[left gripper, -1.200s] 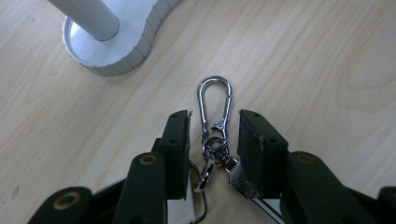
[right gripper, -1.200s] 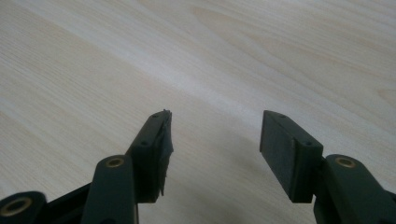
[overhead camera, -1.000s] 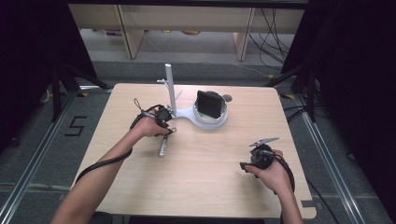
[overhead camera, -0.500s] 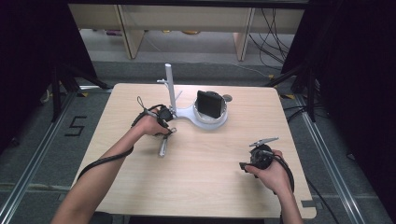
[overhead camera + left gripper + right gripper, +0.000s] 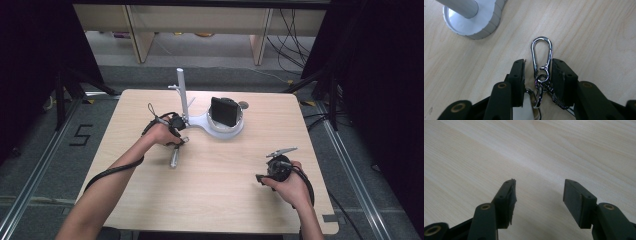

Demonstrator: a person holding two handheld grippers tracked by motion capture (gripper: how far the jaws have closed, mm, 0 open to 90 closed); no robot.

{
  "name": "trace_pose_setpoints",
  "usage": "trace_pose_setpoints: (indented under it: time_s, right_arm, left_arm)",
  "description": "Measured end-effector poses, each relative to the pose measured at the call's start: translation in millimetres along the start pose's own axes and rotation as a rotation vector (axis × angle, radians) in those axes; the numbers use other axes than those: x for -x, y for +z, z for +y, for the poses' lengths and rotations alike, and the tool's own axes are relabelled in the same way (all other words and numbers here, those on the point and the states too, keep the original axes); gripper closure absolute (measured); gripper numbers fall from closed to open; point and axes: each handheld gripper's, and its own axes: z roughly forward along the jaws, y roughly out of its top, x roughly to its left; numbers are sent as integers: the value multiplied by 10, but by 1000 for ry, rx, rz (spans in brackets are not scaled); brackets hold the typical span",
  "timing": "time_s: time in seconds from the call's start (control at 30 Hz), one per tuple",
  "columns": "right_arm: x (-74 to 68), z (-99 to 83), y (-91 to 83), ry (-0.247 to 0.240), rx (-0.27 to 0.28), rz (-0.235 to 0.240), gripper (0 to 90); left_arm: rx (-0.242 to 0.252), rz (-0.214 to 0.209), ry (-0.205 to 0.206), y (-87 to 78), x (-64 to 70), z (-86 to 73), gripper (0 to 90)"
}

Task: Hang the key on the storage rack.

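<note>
From the high view I see my left gripper point(image 5: 176, 131) low on the desk point(image 5: 225, 200), just in front of the white stand point(image 5: 210, 125), with a silvery piece point(image 5: 174, 158) lying on the wood near it. That view is too coarse to tell me what sits between the jaws.

The left gripper view settles it: a chrome carabiner point(image 5: 541, 53) lies flat on the wood, its loop pointing away from me, and its lower end with the small swivel ring point(image 5: 541, 79) sits between my two black jaws. The jaws stand narrow, one on each side of the clip, the right one touching or almost touching it; I cannot tell whether they actually pinch it. More chain hardware hangs tangled below the ring, partly hidden by the jaws. At the upper left is the stand's round white foot point(image 5: 474, 25) with its grey post point(image 5: 461, 5) rising from it, apart from the carabiner.

The high view alone gives me the rest of the stand: the upright post point(image 5: 182, 95) and, on its round base, a black boxy object point(image 5: 224, 111) tilted upright.

My right gripper point(image 5: 278, 169) sits well apart, near the desk's right front. In the right gripper view point(image 5: 537, 195) its jaws stand wide over bare wood, gripping nothing.
</note>
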Motion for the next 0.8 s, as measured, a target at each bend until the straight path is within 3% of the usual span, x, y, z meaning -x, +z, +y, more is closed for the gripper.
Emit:
trace_pose_setpoints:
  time_s: [0.3,0.47,0.8]
  right_arm:
    - [-1,-2,-4,3,-2,1,448]
    - [3,-4,10,-13,5,2,449]
    - [2,-11,-8,-7,-5,-2,449]
  left_arm:
    - [-3,-23,-26,0,-9,-1,678]
    - [-10,-63,-76,1,-25,2,727]
    - [-34,-61,-101,0,-4,32,746]
